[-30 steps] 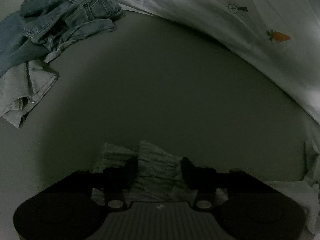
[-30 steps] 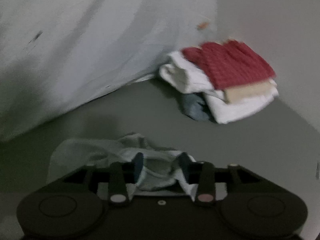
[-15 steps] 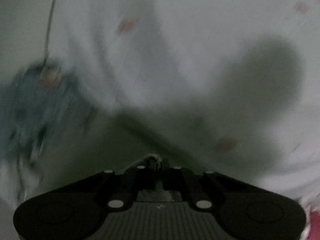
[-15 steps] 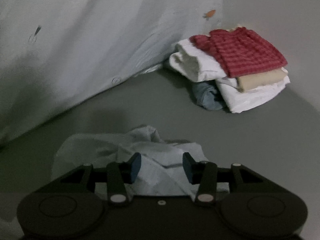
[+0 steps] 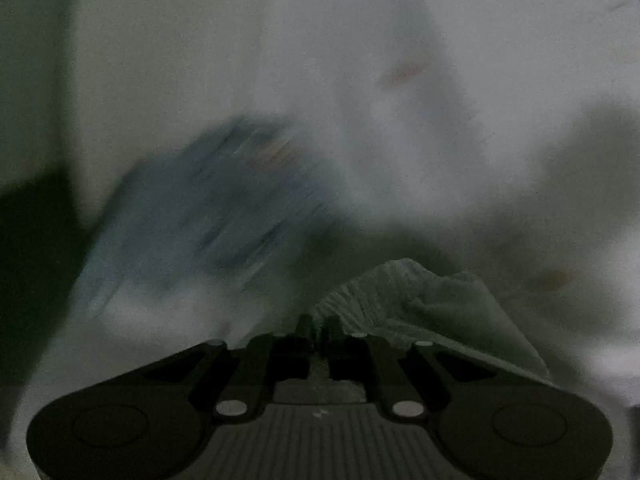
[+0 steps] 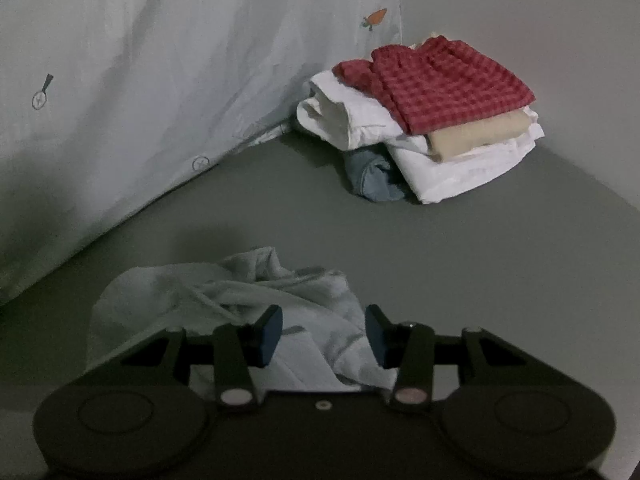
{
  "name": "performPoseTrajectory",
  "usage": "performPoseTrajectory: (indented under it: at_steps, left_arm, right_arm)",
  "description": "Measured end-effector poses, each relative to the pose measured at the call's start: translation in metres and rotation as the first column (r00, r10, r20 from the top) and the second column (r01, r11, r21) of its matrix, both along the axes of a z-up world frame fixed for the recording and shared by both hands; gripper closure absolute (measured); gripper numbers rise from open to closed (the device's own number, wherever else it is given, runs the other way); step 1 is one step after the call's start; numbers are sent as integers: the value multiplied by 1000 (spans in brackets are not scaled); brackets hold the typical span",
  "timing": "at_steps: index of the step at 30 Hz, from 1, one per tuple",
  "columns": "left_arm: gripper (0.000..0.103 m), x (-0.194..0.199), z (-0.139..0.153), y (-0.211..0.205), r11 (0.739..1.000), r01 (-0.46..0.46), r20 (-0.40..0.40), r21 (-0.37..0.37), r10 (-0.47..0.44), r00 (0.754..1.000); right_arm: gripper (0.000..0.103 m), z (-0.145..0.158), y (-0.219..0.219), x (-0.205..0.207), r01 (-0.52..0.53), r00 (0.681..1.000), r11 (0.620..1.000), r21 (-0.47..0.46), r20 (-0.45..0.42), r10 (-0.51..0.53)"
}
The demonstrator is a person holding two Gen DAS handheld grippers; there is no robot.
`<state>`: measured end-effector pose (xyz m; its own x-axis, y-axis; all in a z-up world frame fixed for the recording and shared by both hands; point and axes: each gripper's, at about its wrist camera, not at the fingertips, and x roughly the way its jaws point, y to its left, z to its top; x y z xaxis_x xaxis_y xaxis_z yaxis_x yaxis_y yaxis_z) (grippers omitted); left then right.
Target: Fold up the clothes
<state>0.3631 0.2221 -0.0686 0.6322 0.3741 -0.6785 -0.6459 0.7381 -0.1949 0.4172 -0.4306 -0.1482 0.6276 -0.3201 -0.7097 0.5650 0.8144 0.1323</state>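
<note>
Pinching a ribbed edge of the pale garment (image 5: 404, 300), the left gripper (image 5: 318, 326) is showing jaws closed on the cloth at lower centre of its view; fabric is fanning out to the lower right. Background there is motion-blurred: a blue smear (image 5: 208, 216) at centre left, pale sheet (image 5: 360, 60) above. In the right wrist view, the right gripper (image 6: 324, 330) is sitting with jaws spread apart over the crumpled pale garment (image 6: 224, 292) lying on the grey surface (image 6: 440, 248) at lower centre, not clamping it. A folded stack (image 6: 432, 120), red checked piece on top, is resting at upper right beside the carrot-print sheet (image 6: 160, 80).
</note>
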Motion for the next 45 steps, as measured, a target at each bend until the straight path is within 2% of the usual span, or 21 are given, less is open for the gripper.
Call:
performPoseTrajectory:
  at_steps: [1, 3, 4, 6, 9, 10, 12, 17, 23, 25, 27, 28, 30, 32, 33, 34, 36, 37, 38, 41, 45]
  left_arm:
    - [96, -6, -19, 3, 999, -45, -73, 3, 45, 996]
    - [92, -14, -37, 2, 998, -67, -135, -13, 65, 989]
    - [90, -16, -37, 2, 996, -65, -98, -53, 60, 993]
    - [76, -19, -37, 2, 990, -57, -23, -133, 54, 998]
    - [69, -8, -38, -2, 979, -9, 44, -204, 19, 999]
    - [66, -1, -41, -7, 978, 10, 45, -206, -1, 999]
    - [51, 18, -45, -8, 977, 29, 35, -213, -22, 999]
    - [46, 56, -67, -1, 946, 50, 16, -319, -48, 999]
    - [40, 98, -98, 6, 950, 1, -102, -313, -34, 994]
    - [40, 102, -108, 11, 941, -21, -132, -339, -25, 991]
    - [45, 106, -118, 13, 929, -48, -160, -367, -12, 987]
    - [50, 106, -120, 12, 927, -49, -156, -371, -11, 988]
    - [72, 108, -123, 11, 930, -45, -150, -364, -11, 989]
    - [85, 110, -124, 11, 934, -40, -146, -355, -14, 989]
    - [86, 111, -124, 12, 935, -36, -143, -353, -16, 990]
    - [86, 112, -124, 13, 935, -34, -138, -353, -15, 990]
    - [86, 112, -121, 17, 934, -37, -140, -355, -14, 990]
    - [86, 111, -119, 17, 934, -37, -138, -354, -14, 990]
    - [84, 109, -115, 16, 937, -29, -132, -349, -18, 991]
    - [74, 96, -102, 9, 949, 2, -121, -315, -42, 992]
    - [58, 63, -82, -1, 977, 21, -150, -213, -54, 987]
  right_arm:
    - [56, -1, 0, 1, -5, 1000, 1000, 3, -5, 5]
    - [56, -1, 0, 4, -18, 1000, 1000, 10, -10, 18]
    - [56, 0, 1, 6, -26, 1000, 1000, 13, -8, 26]
    - [55, 2, 4, 9, -40, 999, 999, 12, -5, 40]
    - [54, 0, 10, 15, -61, 998, 998, 12, -9, 61]
    - [54, -1, 13, 16, -68, 998, 998, 15, -11, 68]
    - [54, -3, 17, 18, -79, 997, 997, 22, -12, 80]
    - [53, -8, 23, 15, -93, 995, 995, 19, -37, 94]
    - [46, -23, 18, 15, -86, 992, 996, 40, -87, 89]
    - [43, -29, 18, 18, -101, 988, 994, 41, -112, 105]
    - [42, -37, 23, 24, -140, 979, 990, 16, -149, 141]
    - [41, -41, 27, 27, -164, 972, 986, 0, -169, 162]
    - [38, -48, 34, 33, -212, 957, 977, -29, -209, 201]
    - [37, -55, 41, 39, -258, 939, 964, -67, -254, 234]
    - [37, -59, 45, 42, -277, 928, 954, -111, -287, 236]
    - [40, -63, 49, 44, -295, 918, 944, -152, -319, 235]
    - [54, -66, 53, 48, -331, 903, 924, -191, -349, 251]
    - [83, -66, 52, 48, -350, 898, 918, -187, -347, 272]
    - [98, -63, 48, 48, -354, 898, 918, -178, -339, 281]
    - [99, -41, 33, 37, -273, 945, 942, -197, -236, 224]
    - [99, 11, 1, 11, -87, 996, 961, -261, -44, 79]
